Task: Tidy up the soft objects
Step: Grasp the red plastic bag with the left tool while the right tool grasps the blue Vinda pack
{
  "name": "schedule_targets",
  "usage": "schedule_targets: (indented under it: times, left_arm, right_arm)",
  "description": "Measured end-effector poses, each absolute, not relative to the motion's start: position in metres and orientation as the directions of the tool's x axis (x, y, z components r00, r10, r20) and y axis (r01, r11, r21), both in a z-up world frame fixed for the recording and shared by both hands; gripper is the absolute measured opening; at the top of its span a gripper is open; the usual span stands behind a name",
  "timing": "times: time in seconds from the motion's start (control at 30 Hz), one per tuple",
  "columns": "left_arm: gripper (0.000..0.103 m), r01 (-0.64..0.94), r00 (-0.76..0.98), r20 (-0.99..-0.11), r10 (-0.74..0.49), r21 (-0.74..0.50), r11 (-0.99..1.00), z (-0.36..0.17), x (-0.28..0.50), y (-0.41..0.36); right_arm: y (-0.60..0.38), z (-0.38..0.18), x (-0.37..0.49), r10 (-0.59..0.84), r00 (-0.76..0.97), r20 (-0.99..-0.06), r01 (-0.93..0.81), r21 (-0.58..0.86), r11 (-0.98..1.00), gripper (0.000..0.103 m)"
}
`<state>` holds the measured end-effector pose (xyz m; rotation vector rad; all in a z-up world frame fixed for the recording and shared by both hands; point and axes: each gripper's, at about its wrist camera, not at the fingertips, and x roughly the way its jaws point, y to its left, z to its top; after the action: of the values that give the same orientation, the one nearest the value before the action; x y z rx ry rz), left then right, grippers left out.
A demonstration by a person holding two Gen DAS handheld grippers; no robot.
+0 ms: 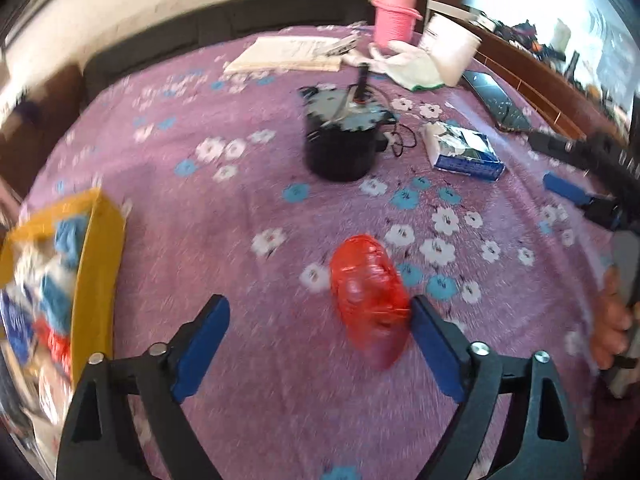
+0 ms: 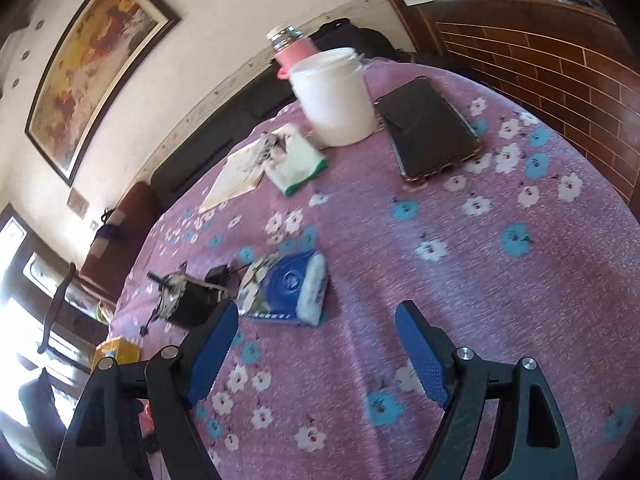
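Left claw (image 1: pixel 320 320) wide, red packet (image 1: pixel 368 300) against right pad | right claw (image 2: pixel 316 328) wide, empty

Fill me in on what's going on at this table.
A person holding a two-finger gripper in each hand is sorting soft items on a purple floral tablecloth. The left gripper is open, with a red crinkly packet lying between its fingers, against the right one. A yellow box at the left already holds blue, white and red items. The right gripper is open and empty, above the cloth near a blue tissue pack.
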<state>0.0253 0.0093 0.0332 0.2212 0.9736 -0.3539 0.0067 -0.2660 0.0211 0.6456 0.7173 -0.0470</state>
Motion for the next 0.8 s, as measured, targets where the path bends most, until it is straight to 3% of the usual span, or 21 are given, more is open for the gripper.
schedule_targets:
  times: [0.37, 0.57, 0.63, 0.67, 0.7, 0.8]
  left_arm:
    - [0.096, 0.371, 0.445, -0.863, -0.237, -0.063, 0.927, 0.017, 0.049, -0.021]
    - [0.098, 0.328, 0.533, -0.827, -0.182, 0.003, 0.945, 0.009, 0.044, -0.031]
    - [0.081, 0.324, 0.548, -0.815, -0.188, 0.000, 0.946, 0.012, 0.040, -0.028]
    - [0.050, 0.326, 0.562, -0.803, -0.196, -0.003, 0.946, 0.016, 0.034, -0.025]
    - [0.032, 0.334, 0.559, -0.802, -0.211, -0.016, 0.943, 0.019, 0.032, -0.022]
    - [0.032, 0.340, 0.533, -0.775, -0.339, -0.171, 0.925, 0.019, 0.028, 0.000]
  right_arm:
    - [-0.268, 0.019, 0.017, 0.195, 0.752, -0.629, 0.250, 0.547, 0.799, 0.084]
    - [-0.268, 0.016, 0.021, 0.175, 0.740, -0.649, 0.268, 0.524, 0.809, 0.085]
    - [-0.270, 0.011, 0.023, 0.168, 0.728, -0.664, 0.286, 0.518, 0.806, 0.085]
    - [-0.270, 0.009, 0.025, 0.170, 0.723, -0.670, 0.291, 0.518, 0.804, 0.085]
    - [-0.271, 0.006, 0.026, 0.169, 0.714, -0.679, 0.299, 0.514, 0.804, 0.085]
    - [-0.270, 0.006, 0.028, 0.145, 0.715, -0.684, 0.299, 0.487, 0.820, 0.086]
